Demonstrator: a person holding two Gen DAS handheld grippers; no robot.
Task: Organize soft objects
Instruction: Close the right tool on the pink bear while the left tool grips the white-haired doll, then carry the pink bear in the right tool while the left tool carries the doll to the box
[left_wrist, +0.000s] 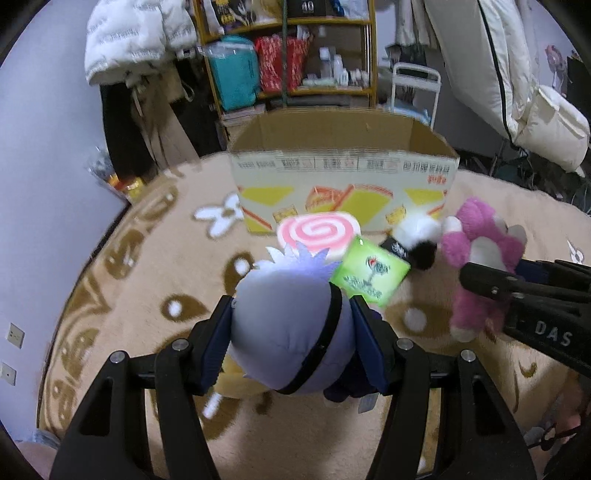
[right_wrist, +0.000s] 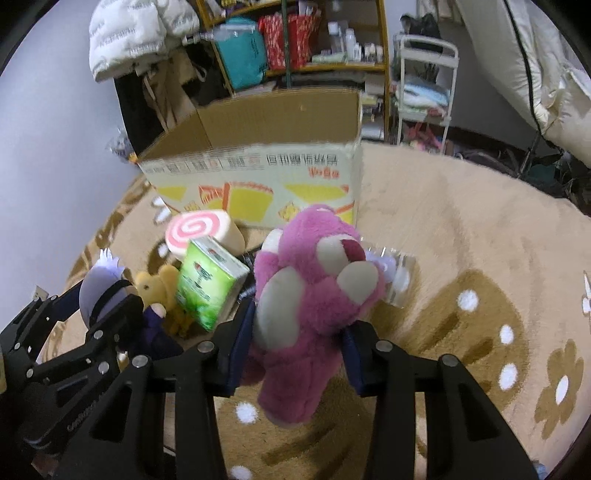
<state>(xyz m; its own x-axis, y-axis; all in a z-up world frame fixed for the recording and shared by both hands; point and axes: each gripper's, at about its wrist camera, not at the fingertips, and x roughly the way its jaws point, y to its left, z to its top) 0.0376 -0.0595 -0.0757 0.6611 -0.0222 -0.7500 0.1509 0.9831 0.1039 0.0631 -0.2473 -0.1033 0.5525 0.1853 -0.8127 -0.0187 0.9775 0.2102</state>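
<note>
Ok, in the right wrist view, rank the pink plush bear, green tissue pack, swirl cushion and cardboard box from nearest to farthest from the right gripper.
1. Pink plush bear: clamped between the fingers of the right gripper.
2. Green tissue pack: just left of the bear.
3. Swirl cushion: behind the pack, further left.
4. Cardboard box: farthest, at the back.
</note>
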